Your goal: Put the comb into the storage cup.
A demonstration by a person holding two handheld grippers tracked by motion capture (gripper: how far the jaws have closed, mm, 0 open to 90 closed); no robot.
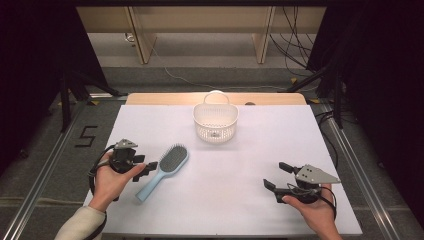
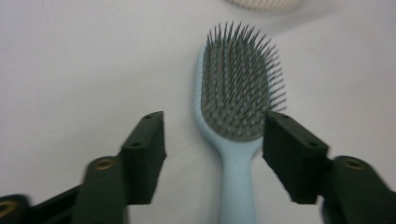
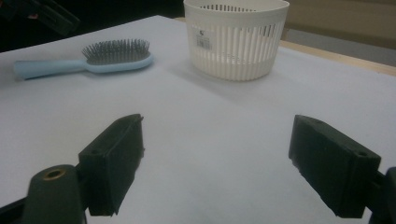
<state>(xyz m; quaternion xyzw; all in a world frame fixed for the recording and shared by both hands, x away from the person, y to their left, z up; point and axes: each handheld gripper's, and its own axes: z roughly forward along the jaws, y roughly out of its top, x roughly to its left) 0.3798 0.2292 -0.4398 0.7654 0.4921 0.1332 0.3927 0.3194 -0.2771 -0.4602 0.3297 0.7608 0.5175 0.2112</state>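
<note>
In the high view, the left hand-held gripper (image 1: 148,169) sits just beside the handle of a light blue hairbrush (image 1: 163,171) that lies bristles up on the white table (image 1: 240,200). Its jaws stand apart with nothing gripped. The right hand-held gripper (image 1: 274,175) rests well apart from the brush, jaws wide and empty. A white basket (image 1: 215,121) stands beyond both, near the far edge.

In the left gripper view, the left hand-held gripper (image 2: 212,154) has its jaws on either side of the hairbrush (image 2: 238,126), around the neck, not pressing it.

In the right gripper view, the right hand-held gripper (image 3: 217,163) is wide open over bare table; the hairbrush (image 3: 88,59) lies far off to its left, the basket (image 3: 236,39) ahead.
</note>
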